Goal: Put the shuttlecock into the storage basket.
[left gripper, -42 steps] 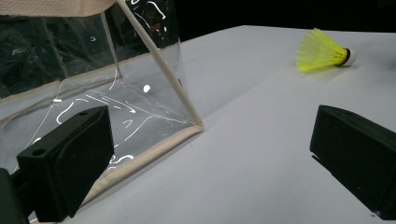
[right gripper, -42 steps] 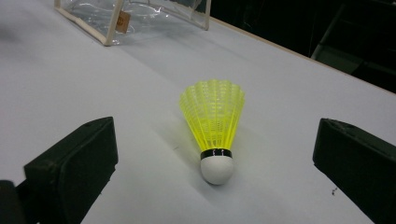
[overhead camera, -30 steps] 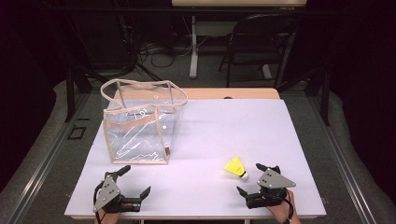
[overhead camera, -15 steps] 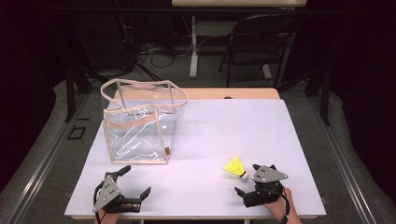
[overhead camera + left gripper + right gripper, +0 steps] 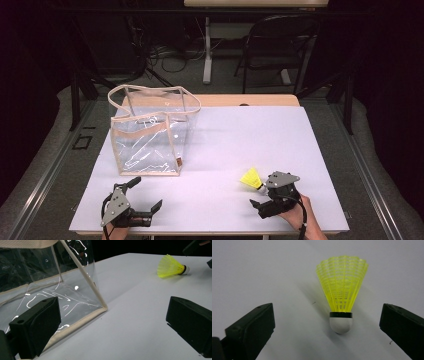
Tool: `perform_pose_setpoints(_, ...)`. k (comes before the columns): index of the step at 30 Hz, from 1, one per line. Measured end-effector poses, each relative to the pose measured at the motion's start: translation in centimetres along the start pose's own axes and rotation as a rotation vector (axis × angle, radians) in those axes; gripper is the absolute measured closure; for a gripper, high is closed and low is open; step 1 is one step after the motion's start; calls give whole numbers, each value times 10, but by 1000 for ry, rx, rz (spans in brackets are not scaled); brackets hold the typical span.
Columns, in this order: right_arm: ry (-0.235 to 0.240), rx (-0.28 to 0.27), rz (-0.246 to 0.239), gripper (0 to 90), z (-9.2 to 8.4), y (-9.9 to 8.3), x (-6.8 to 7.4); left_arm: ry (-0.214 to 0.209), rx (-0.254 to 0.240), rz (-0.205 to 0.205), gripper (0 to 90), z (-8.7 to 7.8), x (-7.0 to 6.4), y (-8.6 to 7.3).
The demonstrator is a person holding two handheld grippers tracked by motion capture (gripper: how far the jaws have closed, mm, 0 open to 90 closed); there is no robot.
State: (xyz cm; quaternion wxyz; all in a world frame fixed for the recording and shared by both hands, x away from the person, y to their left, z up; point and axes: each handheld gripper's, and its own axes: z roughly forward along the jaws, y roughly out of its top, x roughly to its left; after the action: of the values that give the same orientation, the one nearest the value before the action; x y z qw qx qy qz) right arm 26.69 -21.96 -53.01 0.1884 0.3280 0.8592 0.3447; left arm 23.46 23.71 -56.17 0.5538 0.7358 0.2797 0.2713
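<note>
A yellow shuttlecock (image 5: 251, 178) lies on its side on the white worktop (image 5: 240, 140), toward the near right edge, with its white rounded cork (image 5: 341, 324) pointing at the right gripper (image 5: 265, 197) and its flared skirt pointing away. The right gripper is wide open and holds nothing; in the right gripper view its two black jaws stand either side of the cork, well clear of it, so the approach appears lined up but no contact is made. The left gripper (image 5: 140, 202) rests near the front left edge of the worktop, also wide open and empty, close to the near corner of a clear plastic bag (image 5: 150, 135) with beige trim that stands upright and open-topped at the left of the worktop, well apart from the shuttlecock. In handling terms, the shuttlecock is judged very light and liable to roll or skid away at a slight nudge. Its mesh skirt looks thin and springy and would likely buckle or deform under a squeeze, whereas the cork and the black band (image 5: 341, 314) above it look firm. The sound hold is judged to be across the cork at or just below the band, with the jaws closing evenly from both sides so that neither pushes it off line first.
</note>
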Motion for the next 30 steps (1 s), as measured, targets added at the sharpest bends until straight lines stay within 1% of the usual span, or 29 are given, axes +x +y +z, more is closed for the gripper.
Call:
perform_pose_setpoints(1, 5, 28, -10, 0, 2, 2, 0, 0, 2, 3, 0, 0, 0, 0)
perform_pose_setpoints(2, 5, 28, -10, 0, 2, 2, 0, -1, 3, 3, 0, 0, 0, 0)
perform_pose_setpoints(4, 7, 58, -13, 0, 3, 4, 0, -2, 3, 2, 0, 1, 0, 0)
perform_pose_setpoints(6, 9, 61, -15, 0, 5, 6, -1, -2, 3, 2, 0, 1, 0, 0)
perform_pose_setpoints(7, 1, 89, -20, 10, 5, 8, -2, -2, 3, 2, 0, 1, 0, 0)
perform_pose_setpoints(10, -3, 100, -26, 33, 6, 11, -3, -2, 3, 2, 0, 1, 0, 0)
perform_pose_setpoints(11, -6, 112, -29, 75, 7, 13, -3, 0, 2, 2, 0, 1, 0, 0)
perform_pose_setpoints(12, -6, 112, -29, 75, 7, 13, -3, 0, 2, 2, 0, 1, 0, 0)
perform_pose_setpoints(13, -6, 135, -35, 119, 8, 16, -4, 0, -1, 1, 0, 1, 0, 0)
perform_pose_setpoints(14, -6, 135, -35, 119, 8, 16, -4, 0, -1, 1, 0, 1, 0, 0)
perform_pose_setpoints(15, -8, 161, -40, 149, 9, 18, -4, -1, 1, 1, 0, 1, 1, 0)
perform_pose_setpoints(17, -14, 170, -37, 162, 10, 19, -4, -1, 1, 1, 0, 1, 0, 0)
perform_pose_setpoints(18, -19, 184, -48, 184, 11, 21, -5, 0, 0, 1, 0, 0, 0, 0)
perform_pose_setpoints(20, -25, 199, -46, 230, 13, 23, -5, -2, -1, 3, 0, 0, 0, 0)
perform_pose_setpoints(21, -35, 226, -57, 280, 15, 25, -5, -1, 0, 2, 0, 0, 0, 0)
perform_pose_setpoints(22, -35, 226, -57, 280, 15, 25, -5, -3, -1, 1, 0, 0, 0, 0)
perform_pose_setpoints(23, -44, 242, -66, 325, 16, 27, -5, -3, -1, 3, 0, 0, 1, 0)
perform_pose_setpoints(25, -48, 239, -63, 338, 16, 28, -5, -3, -1, 3, 0, 0, 0, 0)
perform_pose_setpoints(26, -51, 253, -62, 355, 16, 29, -5, -3, -3, 2, 0, 0, 0, 0)
perform_pose_setpoints(27, -49, 254, -71, 364, 17, 30, -6, -3, -4, 0, 0, 0, 0, 0)
perform_pose_setpoints(30, -51, 265, -74, 410, 18, 32, -7, -5, -4, 3, 0, 0, 0, 0)
